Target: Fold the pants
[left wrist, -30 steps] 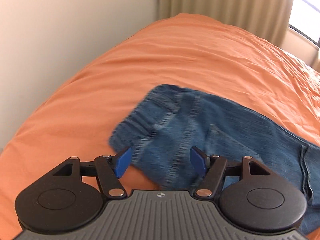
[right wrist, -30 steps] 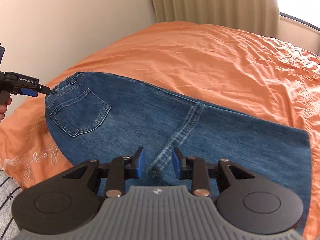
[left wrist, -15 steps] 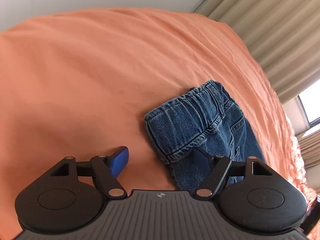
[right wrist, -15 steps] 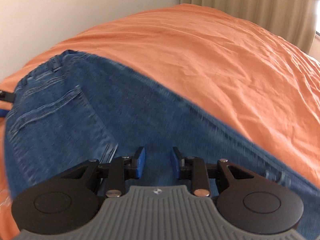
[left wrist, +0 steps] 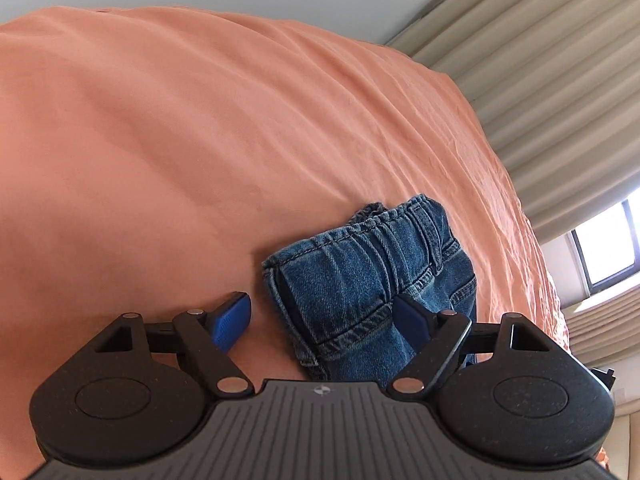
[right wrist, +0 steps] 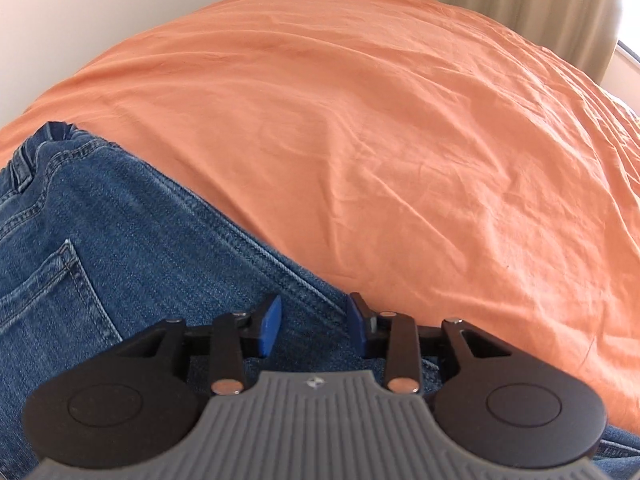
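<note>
The blue denim pants (right wrist: 120, 264) lie flat on the bed, over its orange bedspread (right wrist: 400, 140), with a back pocket (right wrist: 52, 304) facing up. The left gripper (left wrist: 326, 320) sits low over the waistband (left wrist: 360, 256) end, its blue-padded fingers (left wrist: 232, 322) spread wide apart: one finger is over the bare bedspread just beside the waistband's corner, the other over the denim, so the corner lies between them. Whether the pads touch the cloth, I cannot tell. The right gripper (right wrist: 312, 324) hovers over the side seam (right wrist: 256, 248) along the far edge of the pants, its fingers (right wrist: 270, 324) parted moderately, with denim showing in the gap and nothing clamped. Beige curtains (left wrist: 540, 80) hang beyond the bed.
</note>
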{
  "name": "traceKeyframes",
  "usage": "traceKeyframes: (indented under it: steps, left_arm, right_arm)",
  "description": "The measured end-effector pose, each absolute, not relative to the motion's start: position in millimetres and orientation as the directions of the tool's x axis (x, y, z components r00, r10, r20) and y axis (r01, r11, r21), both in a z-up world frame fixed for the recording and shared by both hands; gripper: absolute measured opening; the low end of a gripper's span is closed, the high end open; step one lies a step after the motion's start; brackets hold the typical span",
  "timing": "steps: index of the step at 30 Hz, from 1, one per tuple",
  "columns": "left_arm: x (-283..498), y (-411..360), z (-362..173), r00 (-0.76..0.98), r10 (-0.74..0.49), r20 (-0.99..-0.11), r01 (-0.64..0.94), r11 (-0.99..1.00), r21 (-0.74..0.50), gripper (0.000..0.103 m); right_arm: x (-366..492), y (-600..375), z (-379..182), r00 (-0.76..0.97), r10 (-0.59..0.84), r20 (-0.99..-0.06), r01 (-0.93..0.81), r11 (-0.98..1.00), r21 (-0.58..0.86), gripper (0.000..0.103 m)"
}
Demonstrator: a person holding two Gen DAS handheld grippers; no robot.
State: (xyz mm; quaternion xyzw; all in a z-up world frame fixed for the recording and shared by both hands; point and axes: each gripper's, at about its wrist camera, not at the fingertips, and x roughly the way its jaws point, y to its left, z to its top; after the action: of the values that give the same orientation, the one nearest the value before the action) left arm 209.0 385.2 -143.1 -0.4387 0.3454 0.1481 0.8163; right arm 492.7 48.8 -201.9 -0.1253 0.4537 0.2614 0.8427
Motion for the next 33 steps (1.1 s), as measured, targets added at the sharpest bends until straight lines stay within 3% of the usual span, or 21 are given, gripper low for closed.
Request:
traceKeyframes:
  steps: [11,13,14,16,18,22,29,33]
  left_arm:
    - [231,386,-164,0.72,-0.067,-0.691,-0.559,0.534,-0.635,0.095]
    - [234,386,-164,0.721,-0.062,-0.69,-0.56,0.533,-0.634,0.088]
    - [234,386,-164,0.726,-0.063,-0.684,-0.556,0.531,-0.64,0.073]
    - [233,387,-164,0.725,-0.061,-0.686,-0.566,0.514,-0.644,0.059]
    - [231,387,-158,0.732,-0.05,-0.679,-0.564,0.515,-0.646,0.038]
    - [226,370,-124,0.771,-0.002,-0.637,-0.514,0.588,-0.624,0.019]
    - [221,308,-42,0.841,0.029,-0.541,-0.383,0.739,-0.555,0.018]
    - [225,247,-2,0.869,0.02,-0.495,-0.269,0.857,-0.439,0.018]
  right_arm:
    - [442,22,-157,0.507,0.395,-0.766,-0.62,0.785,-0.006,0.031]
    - [425,10,-147,0.502,0.407,-0.763,-0.635,0.773,-0.005,0.032]
    - [416,4,-143,0.499,0.413,-0.762,-0.641,0.768,-0.003,0.032]
    - [400,-6,-138,0.496,0.418,-0.762,-0.647,0.763,-0.003,0.032]
    - [384,-19,-136,0.496,0.416,-0.762,-0.643,0.766,0.0,0.032]
    - [358,-42,-133,0.497,0.412,-0.764,-0.631,0.775,0.007,0.032]
    - [330,-87,-116,0.541,0.408,-0.736,-0.557,0.829,0.05,0.032]
    - [318,-110,-106,0.561,0.42,-0.714,-0.534,0.842,0.076,0.032]
